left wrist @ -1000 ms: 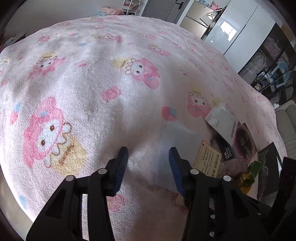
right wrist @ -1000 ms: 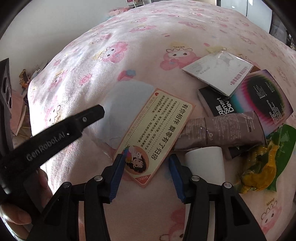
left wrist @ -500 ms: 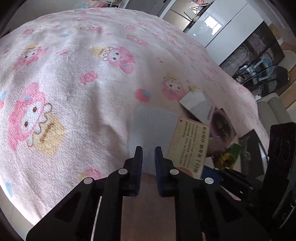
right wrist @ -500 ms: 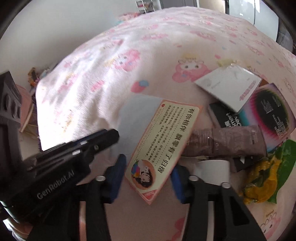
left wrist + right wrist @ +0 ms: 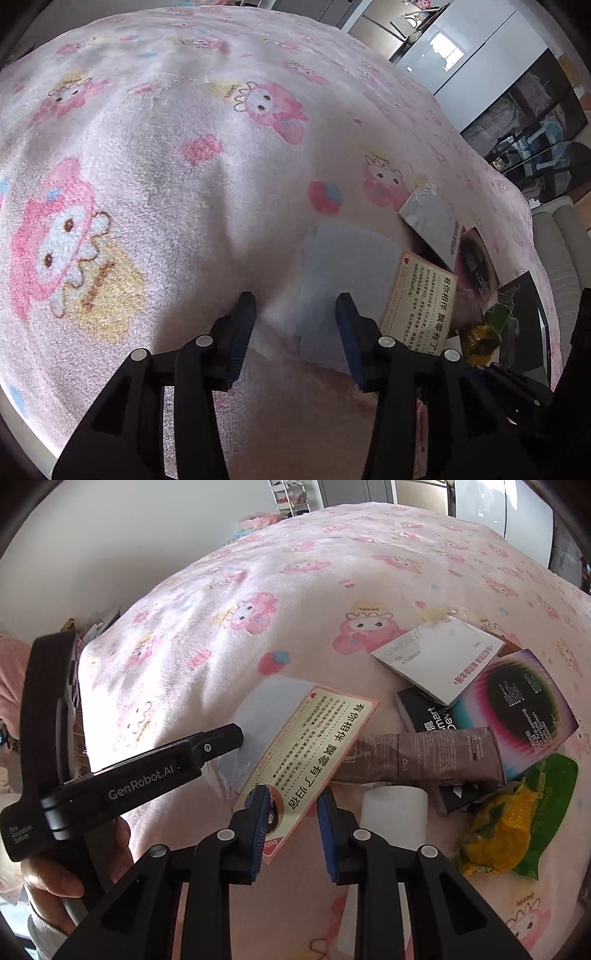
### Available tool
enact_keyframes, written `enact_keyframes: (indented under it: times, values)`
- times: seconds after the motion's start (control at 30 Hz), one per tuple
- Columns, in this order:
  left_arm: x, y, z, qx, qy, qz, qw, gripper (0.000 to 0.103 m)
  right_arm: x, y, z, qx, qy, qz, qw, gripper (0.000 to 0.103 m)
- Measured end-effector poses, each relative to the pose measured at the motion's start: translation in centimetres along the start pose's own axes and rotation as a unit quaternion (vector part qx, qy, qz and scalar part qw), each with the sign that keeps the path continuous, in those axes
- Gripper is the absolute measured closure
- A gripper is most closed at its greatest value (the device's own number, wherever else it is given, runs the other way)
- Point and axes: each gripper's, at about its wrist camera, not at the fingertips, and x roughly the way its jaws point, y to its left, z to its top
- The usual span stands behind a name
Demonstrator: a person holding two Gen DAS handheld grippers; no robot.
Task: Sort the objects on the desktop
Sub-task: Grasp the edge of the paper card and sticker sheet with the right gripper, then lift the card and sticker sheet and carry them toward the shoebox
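1. Right wrist view: right gripper (image 5: 291, 799) is half open around the near end of the pink-edged yellow printed card (image 5: 314, 753), not yet pinching it
2. Left gripper (image 5: 295, 314) hangs wide open and empty over the pale blue thin sheet (image 5: 343, 266) on the pink cartoon blanket (image 5: 166, 166)
3. Next, I think, closing on the card

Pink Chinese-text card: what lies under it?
The pink card overlaps a pale grey sheet at its far-left edge. Its near end lies between the right gripper's open fingers; anything beneath is hidden.

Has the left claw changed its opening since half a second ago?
Yes. The left claw was nearly shut then; now it is spread wide, its right finger over the grey sheet, its left over the pink blanket.
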Motion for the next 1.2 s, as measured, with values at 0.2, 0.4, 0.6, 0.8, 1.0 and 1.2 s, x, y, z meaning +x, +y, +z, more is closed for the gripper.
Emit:
enact_keyframes:
  times: [0.2,0.4,0.6,0.8,1.0,1.2]
  values:
    - [0.3,-0.6,-0.8,0.008,0.019,-0.042,0.9989,0.072,0.6,-0.1,-0.3,0.0,0.003,0.007,1.0,0.084]
    - [-1.6,-2.7,-2.6,0.012,0.023,-0.081,0.9964,0.077,-3.4,0.3,-1.1,-0.012,-0.036,0.012,0.999,0.09]
    - [-3.4,-8.5,-6.4,0.062,0.039,-0.107,0.9915,0.077,-9.1,-2.0,-4.5,0.002,-0.068,0.001,0.998,0.09]
    - [-4.9,-14.5,-10.4,0.114,0.061,-0.135,0.9824,0.077,-13.3,-6.6,-9.1,0.051,-0.077,-0.024,0.995,0.09]
    - [-3.1,-19.1,-14.7,0.146,0.103,-0.14,0.974,0.079,-14.8,-11.3,-13.8,0.103,-0.068,-0.058,0.991,0.09]
    - [-1.4,-20.6,-17.8,0.164,0.135,-0.114,0.9705,0.079,-14.8,-14.4,-18.0,0.133,-0.04,-0.064,0.988,0.089]
